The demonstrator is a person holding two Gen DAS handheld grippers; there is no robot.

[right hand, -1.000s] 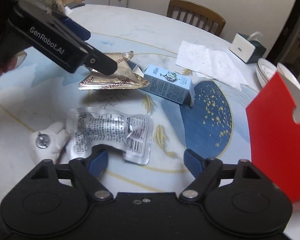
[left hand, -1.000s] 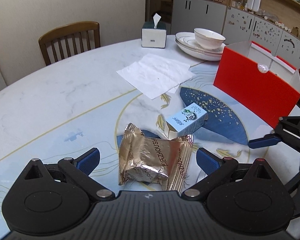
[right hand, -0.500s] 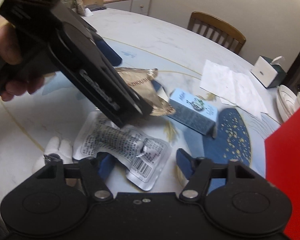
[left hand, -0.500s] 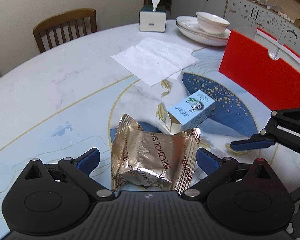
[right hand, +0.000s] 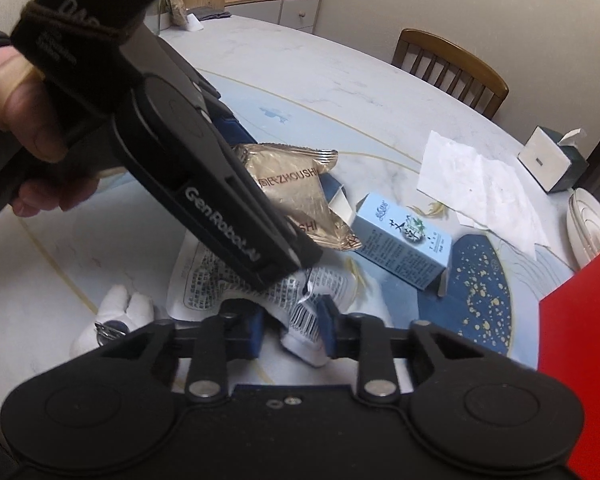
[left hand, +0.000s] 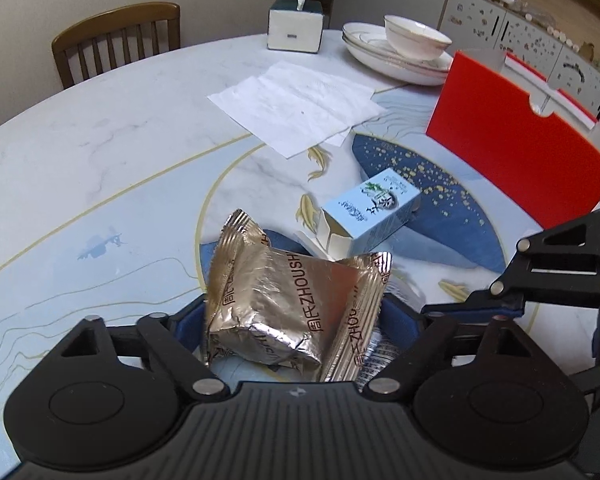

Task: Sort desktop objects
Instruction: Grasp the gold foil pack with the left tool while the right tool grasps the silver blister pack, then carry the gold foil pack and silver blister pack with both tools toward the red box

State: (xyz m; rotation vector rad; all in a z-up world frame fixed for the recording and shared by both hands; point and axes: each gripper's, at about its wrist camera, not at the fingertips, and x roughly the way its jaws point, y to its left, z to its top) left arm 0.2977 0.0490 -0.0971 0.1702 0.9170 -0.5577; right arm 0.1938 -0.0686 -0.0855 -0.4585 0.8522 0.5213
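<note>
My left gripper (left hand: 296, 320) is shut on a gold foil snack packet (left hand: 296, 304), pinched between both blue pads just above the table; the packet also shows in the right wrist view (right hand: 296, 192) under the left gripper's body. My right gripper (right hand: 290, 328) is shut on the near edge of a silver foil pouch (right hand: 316, 284) with printed text and a barcode, which lies under the left gripper. A light blue carton (left hand: 374, 208) lies on its side just beyond; it also shows in the right wrist view (right hand: 404, 240).
An open red box (left hand: 516, 152) stands at the right. White paper napkins (left hand: 300, 104), a tissue box (left hand: 296, 26) and stacked plates with a bowl (left hand: 404, 48) sit farther back. A white plush toy (right hand: 116, 312) lies at the near left. A wooden chair (left hand: 116, 40) stands behind the table.
Both grippers closed: the left pads came together on the gold packet, the right pads on the silver pouch's edge. The left gripper moved closer over the pouch.
</note>
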